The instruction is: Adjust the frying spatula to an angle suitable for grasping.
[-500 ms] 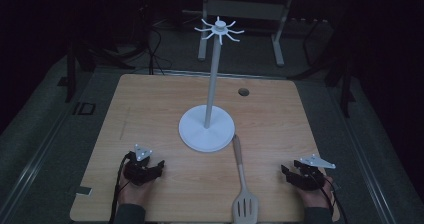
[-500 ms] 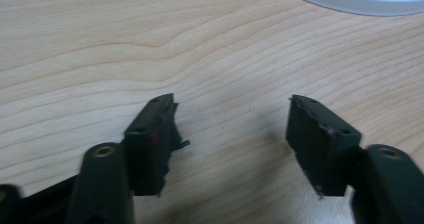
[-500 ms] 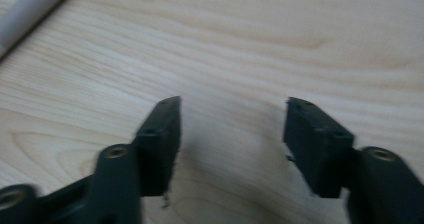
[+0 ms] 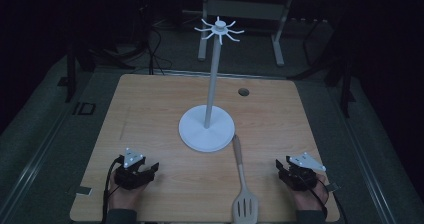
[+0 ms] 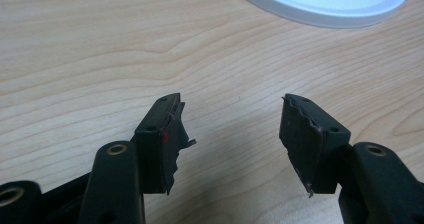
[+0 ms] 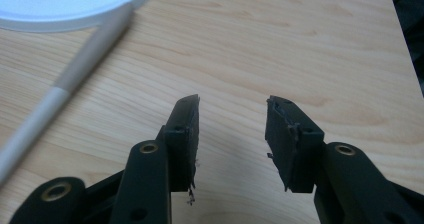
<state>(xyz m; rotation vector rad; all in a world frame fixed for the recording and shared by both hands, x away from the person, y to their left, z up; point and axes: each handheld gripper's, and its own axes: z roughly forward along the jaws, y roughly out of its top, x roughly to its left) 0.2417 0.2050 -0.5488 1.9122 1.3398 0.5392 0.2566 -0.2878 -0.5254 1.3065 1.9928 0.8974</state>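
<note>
A white stand (image 4: 212, 79) with a round base (image 4: 206, 129) and hooked arms at its top rises from the middle of the wooden table (image 4: 160, 109). A slotted spatula (image 4: 242, 181) lies in front of the base, head toward the near edge. My left gripper (image 4: 148, 170) rests at the near left, open, with bare wood between its jaws (image 5: 232, 115); the base's rim (image 5: 320, 6) lies ahead. My right gripper (image 4: 283, 166) rests at the near right, open and holding nothing (image 6: 231, 115). The spatula's handle (image 6: 75, 71) runs to its left.
A small round hole (image 4: 243, 91) sits in the table's far right part. Dark floor, cables and a metal frame (image 4: 245, 14) surround the table beyond its far edge. Bare wood lies between the two grippers and left of the stand.
</note>
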